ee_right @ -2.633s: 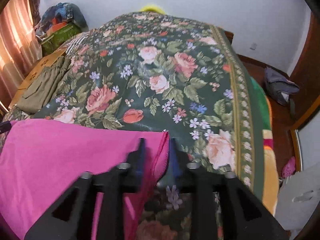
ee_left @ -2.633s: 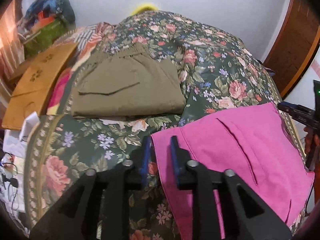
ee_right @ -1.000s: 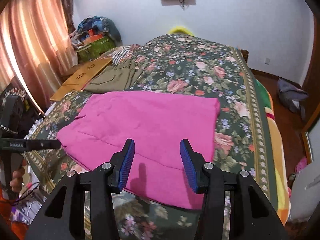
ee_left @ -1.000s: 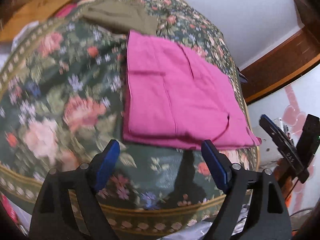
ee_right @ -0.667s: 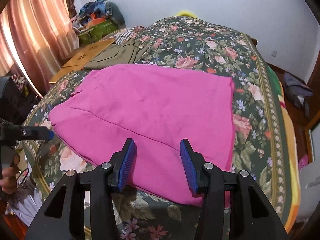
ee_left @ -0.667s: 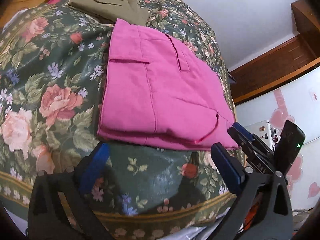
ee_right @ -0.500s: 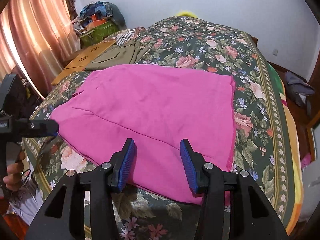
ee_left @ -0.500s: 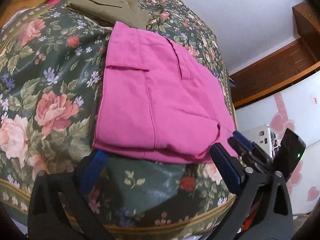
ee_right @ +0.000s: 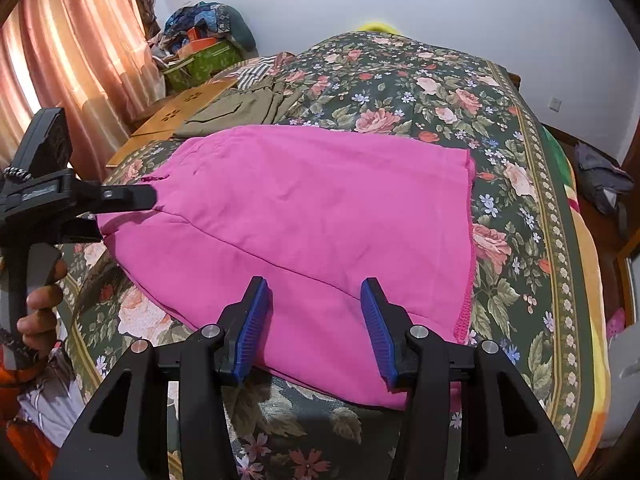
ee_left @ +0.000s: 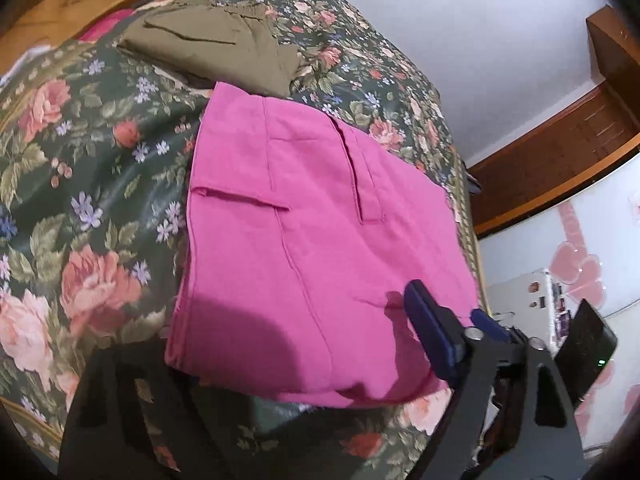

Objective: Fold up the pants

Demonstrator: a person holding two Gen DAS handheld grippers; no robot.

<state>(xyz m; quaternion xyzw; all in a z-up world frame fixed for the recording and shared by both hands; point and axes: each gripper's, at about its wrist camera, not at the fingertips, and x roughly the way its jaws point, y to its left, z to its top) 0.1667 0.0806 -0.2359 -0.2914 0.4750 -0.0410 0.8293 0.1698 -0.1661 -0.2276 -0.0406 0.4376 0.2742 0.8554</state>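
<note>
Folded pink pants [ee_left: 320,220] lie flat on the floral bedspread [ee_left: 92,168]. My left gripper [ee_left: 304,352] straddles their near edge and its jaws are closing. Its right blue pad [ee_left: 430,328] is over the cloth. The left finger is hidden behind the pants' corner. In the right wrist view the left gripper [ee_right: 124,216] sits at the pants' [ee_right: 320,216] left corner, one finger above the cloth. My right gripper [ee_right: 316,328] stands open over the near edge, with its pads off the fabric.
Folded olive pants [ee_right: 240,108] lie further back on the bed, beside a wooden board [ee_right: 180,112]. A curtain [ee_right: 80,60] and a pile of boxes [ee_right: 200,64] stand at the left. A bag [ee_right: 604,184] lies on the floor to the right of the bed.
My left gripper has moved in onto the pink pants' near edge and its jaws have narrowed after widening. The right gripper sank a little towards the pants, then kept still.
</note>
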